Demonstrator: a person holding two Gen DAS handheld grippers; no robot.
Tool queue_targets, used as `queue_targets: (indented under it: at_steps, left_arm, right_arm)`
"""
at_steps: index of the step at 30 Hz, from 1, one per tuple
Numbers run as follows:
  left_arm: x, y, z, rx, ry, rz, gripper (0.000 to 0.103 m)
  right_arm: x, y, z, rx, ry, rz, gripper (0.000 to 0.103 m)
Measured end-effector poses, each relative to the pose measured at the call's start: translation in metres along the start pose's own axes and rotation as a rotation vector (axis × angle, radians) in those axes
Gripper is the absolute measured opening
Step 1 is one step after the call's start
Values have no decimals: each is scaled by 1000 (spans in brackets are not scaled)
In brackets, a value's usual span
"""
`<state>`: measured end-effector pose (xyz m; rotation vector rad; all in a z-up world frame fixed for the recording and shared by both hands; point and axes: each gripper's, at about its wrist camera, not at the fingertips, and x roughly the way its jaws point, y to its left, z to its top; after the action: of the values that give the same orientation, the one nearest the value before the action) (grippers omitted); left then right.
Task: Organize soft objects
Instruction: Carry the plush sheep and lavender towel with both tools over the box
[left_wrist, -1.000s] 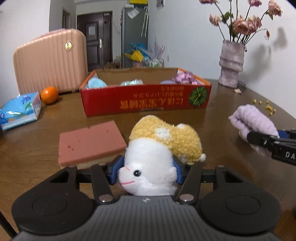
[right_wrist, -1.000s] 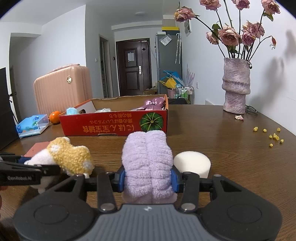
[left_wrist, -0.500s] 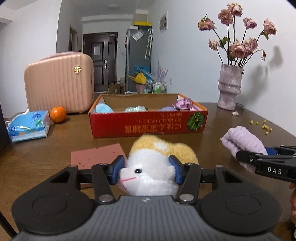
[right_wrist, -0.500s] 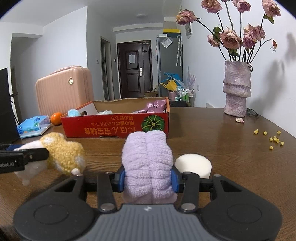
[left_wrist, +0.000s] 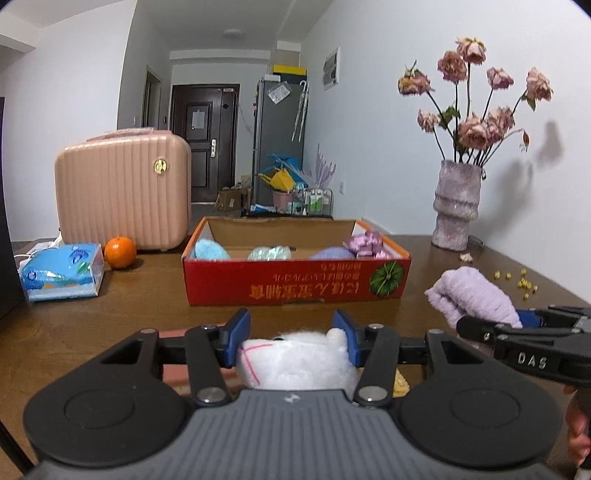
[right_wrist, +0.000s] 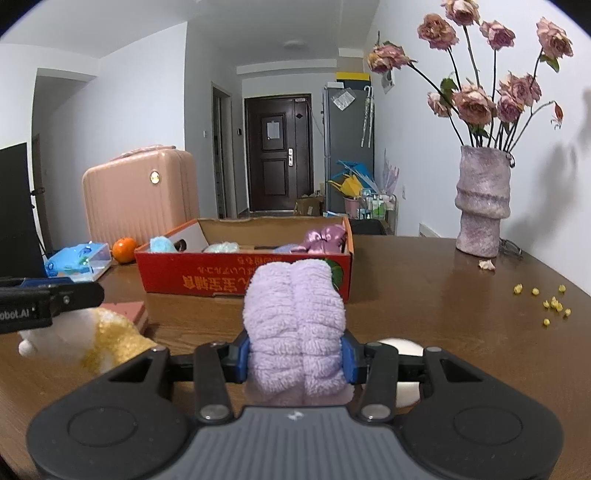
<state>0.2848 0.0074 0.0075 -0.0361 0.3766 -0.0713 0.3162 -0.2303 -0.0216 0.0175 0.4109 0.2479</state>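
- Far left of the counter: a blue tissue pack, an orange just beside it, and a pink suitcase behind both.
- Left gripper: its fingers have just been closing and are clamped on the white head of a plush toy, held clear of the counter; its yellow body shows in the right wrist view.
- Centre: a red cardboard box holds several soft items, including a blue one, a pale green one and a purple bow.
- Right gripper: its fingers are clenched on a folded lilac towel, in front of the box.
- Far right: a vase of dried roses stands near the wall.
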Motion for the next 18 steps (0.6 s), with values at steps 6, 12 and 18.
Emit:
queue_targets:
  at_steps: [6,12,18]
  left_arm:
    - [2,2,19,-22,-23,4,51]
    - [7,5,41,-37,-52,13,51]
    - [18,7,60,-52,-72,12,51]
  right_arm:
    - [2,7,14,-14,-20,11,45]
    - [9,12,27,-17,-32,20,45]
    - [21,14,42,-16,-45,30,45]
